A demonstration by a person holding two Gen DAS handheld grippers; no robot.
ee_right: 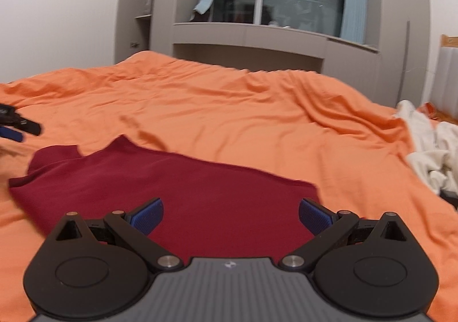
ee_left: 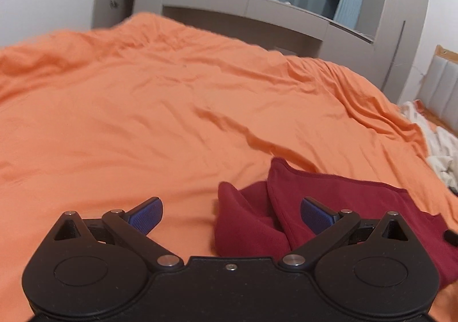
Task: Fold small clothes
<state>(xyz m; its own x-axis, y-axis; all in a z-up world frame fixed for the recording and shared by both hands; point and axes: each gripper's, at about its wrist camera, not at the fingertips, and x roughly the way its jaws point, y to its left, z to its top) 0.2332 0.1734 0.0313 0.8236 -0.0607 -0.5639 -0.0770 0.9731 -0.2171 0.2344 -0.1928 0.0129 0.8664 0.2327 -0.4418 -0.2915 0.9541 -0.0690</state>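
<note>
An orange bedspread (ee_left: 143,110) covers the bed, crumpled white cloth (ee_right: 429,155) at its right edge.

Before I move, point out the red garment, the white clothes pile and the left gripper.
Red garment (ee_right: 200,193): right wrist view, flat middle of the cloth.
White clothes pile (ee_right: 429,155): right wrist view, crumpled centre.
Left gripper (ee_left: 231,214): left wrist view, midway between the open blue fingertips.

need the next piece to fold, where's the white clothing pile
The white clothing pile lies at the right edge of the orange bedspread in both wrist views, beyond and right of the dark red garment, near the headboard side.
</note>
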